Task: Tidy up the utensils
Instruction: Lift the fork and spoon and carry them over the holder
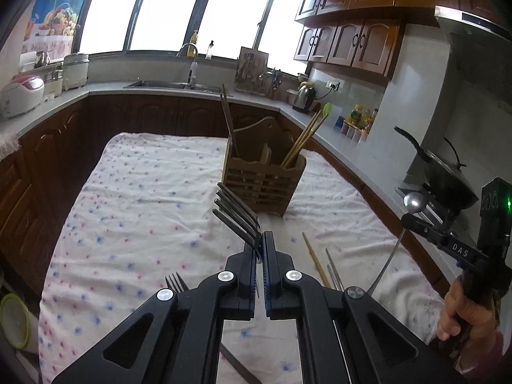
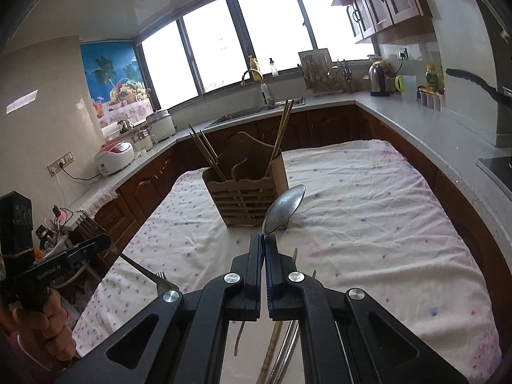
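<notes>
We hold a dark fork in our left gripper, whose jaws are pinched tight on the fork's neck, so that the four tines fan up and to the left above the cloth. In the right wrist view the same fork shows at the far left, lifted clear of the table.

Our right gripper is clamped on a steel spoon just below its bowl; the bowl rises tilted to the right, in front of the wooden utensil caddy. From the left wrist view the spoon stands well off to the right, its thin handle curving down under the right gripper.

The caddy stands upright on the floral tablecloth, ahead of both grippers and apart from them. Pale wooden chopsticks lean out of its right compartment, and darker chopsticks out of its left one.

On the cloth near us lie loose pieces: a second fork just left of the left gripper's body, a single wooden chopstick and a pair of metal chopsticks to its right.

Farther out, a grey counter runs round the table, with a rice cooker on the left, a sink under the window, a kettle on the right, and a black wok on the stove.
</notes>
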A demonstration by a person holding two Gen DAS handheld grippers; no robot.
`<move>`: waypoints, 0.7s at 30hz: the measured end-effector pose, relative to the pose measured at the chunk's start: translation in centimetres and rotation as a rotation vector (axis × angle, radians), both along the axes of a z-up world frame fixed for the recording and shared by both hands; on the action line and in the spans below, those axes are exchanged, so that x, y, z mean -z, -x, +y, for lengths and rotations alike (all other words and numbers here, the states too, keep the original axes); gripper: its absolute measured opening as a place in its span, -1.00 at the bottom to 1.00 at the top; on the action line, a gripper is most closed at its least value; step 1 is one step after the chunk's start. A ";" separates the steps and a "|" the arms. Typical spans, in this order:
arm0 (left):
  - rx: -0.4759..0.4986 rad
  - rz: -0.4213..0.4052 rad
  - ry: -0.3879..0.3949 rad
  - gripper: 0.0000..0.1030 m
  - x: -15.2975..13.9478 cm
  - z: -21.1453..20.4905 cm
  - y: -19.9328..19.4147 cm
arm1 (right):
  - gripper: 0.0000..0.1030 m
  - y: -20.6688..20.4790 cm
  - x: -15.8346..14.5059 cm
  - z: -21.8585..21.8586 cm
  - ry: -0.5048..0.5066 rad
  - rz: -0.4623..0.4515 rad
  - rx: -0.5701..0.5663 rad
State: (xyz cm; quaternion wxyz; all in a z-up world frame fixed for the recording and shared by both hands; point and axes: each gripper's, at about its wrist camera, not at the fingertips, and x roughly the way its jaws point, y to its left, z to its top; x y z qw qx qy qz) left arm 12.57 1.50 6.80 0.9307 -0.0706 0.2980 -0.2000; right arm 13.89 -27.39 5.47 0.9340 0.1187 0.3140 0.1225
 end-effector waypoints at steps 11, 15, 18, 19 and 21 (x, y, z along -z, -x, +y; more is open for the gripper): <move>0.016 -0.034 0.007 -0.97 -0.9 -0.2 -1.2 | -0.96 -0.7 -0.6 0.1 0.025 -0.064 0.026; 0.019 -0.036 0.005 -0.97 -0.9 -0.3 -1.8 | -0.96 -1.1 -0.5 0.1 0.026 -0.074 0.027; 0.018 -0.035 0.004 -0.97 -0.9 -0.4 -2.3 | -0.96 -1.7 -0.5 0.3 0.027 -0.077 0.026; 0.018 -0.034 0.005 -0.97 -0.9 -0.4 -2.6 | -0.96 -1.9 -0.5 0.2 0.026 -0.078 0.027; 0.019 -0.032 0.006 -0.97 -1.1 -0.6 -2.9 | -0.96 -2.4 -0.5 0.2 0.026 -0.079 0.025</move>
